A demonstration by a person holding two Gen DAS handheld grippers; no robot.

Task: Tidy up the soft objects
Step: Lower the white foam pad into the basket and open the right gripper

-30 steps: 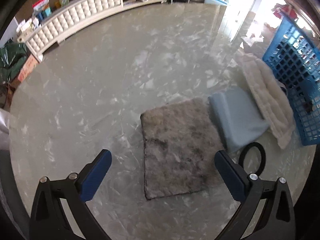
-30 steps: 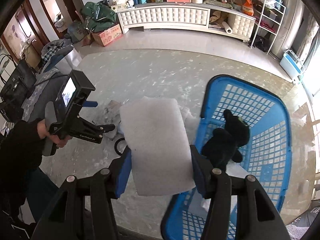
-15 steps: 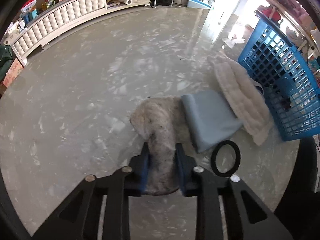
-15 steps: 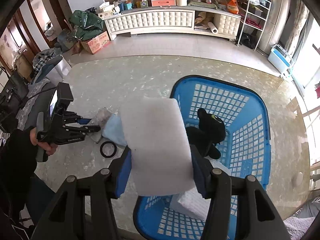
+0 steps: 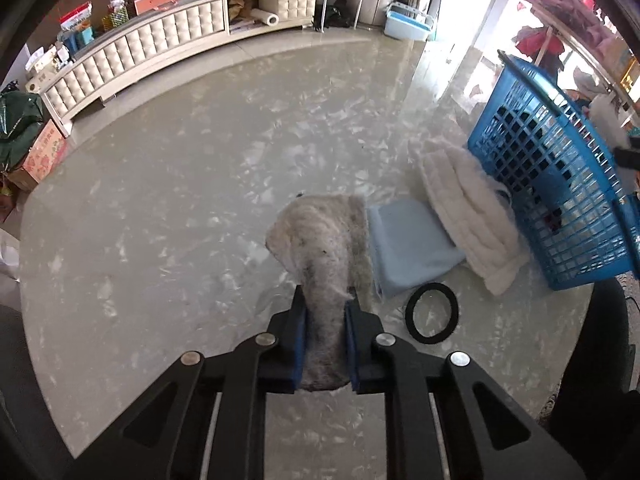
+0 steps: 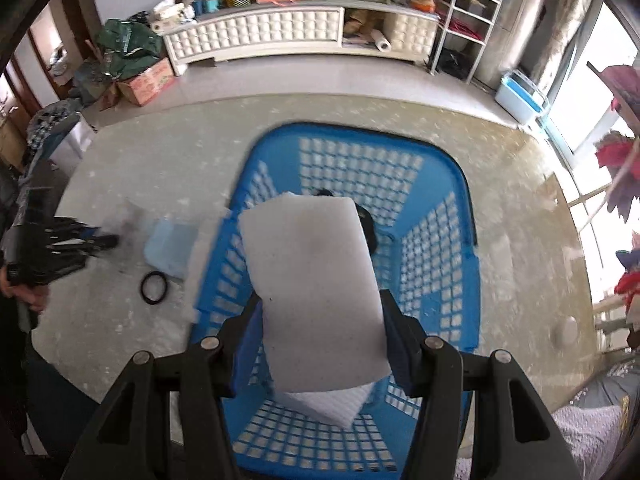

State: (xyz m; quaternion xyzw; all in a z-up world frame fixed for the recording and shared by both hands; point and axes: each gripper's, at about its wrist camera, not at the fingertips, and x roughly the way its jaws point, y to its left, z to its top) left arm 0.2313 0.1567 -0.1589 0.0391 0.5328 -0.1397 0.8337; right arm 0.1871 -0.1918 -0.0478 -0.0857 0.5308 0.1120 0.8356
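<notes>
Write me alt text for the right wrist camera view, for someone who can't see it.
The right gripper holds a white foam pad between its blue fingers, above an open blue plastic basket on a pale marble table. At left, a light blue cloth and a black ring lie on the table near the blurred left gripper.

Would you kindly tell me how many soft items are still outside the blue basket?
4: the grey shaggy mat in the left gripper, the light blue cloth and white quilted pad on the table, and the white foam sheet in the right gripper above the basket.
</notes>
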